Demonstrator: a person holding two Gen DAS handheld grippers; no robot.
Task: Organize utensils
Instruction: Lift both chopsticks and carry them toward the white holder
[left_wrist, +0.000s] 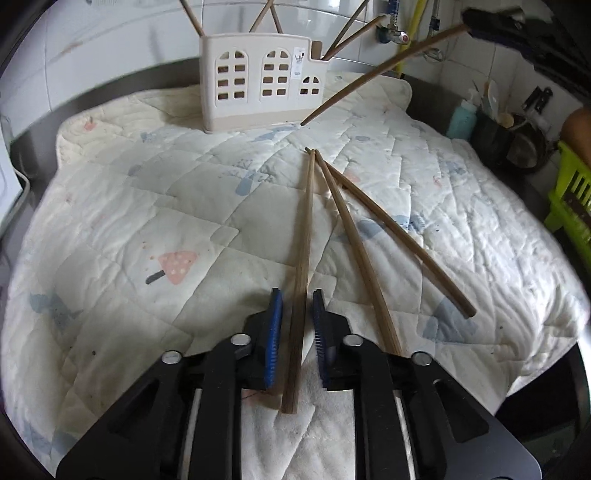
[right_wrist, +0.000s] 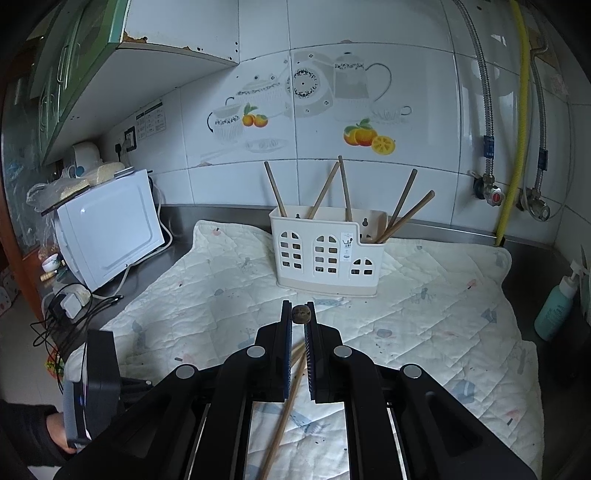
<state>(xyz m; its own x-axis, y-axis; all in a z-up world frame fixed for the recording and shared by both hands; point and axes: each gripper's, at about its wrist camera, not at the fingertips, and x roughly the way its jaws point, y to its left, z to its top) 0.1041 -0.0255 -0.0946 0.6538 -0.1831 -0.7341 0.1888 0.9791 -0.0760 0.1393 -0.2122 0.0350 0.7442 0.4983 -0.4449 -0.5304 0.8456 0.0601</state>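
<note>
Wooden chopstick lies on the quilted mat between the left gripper pads, its thick end toward the wrist; the jaws are narrow, not visibly pressing. A good pick closes squarely on this stick only, since two more chopsticks lie just right of the jaws. The right gripper is clamped on another chopstick. Ahead stands the cream holder.

Three brown wooden chopsticks lay fanned at lower centre, tips converging (toward the upper centre), where a cream holder stood upright with five more.
</note>
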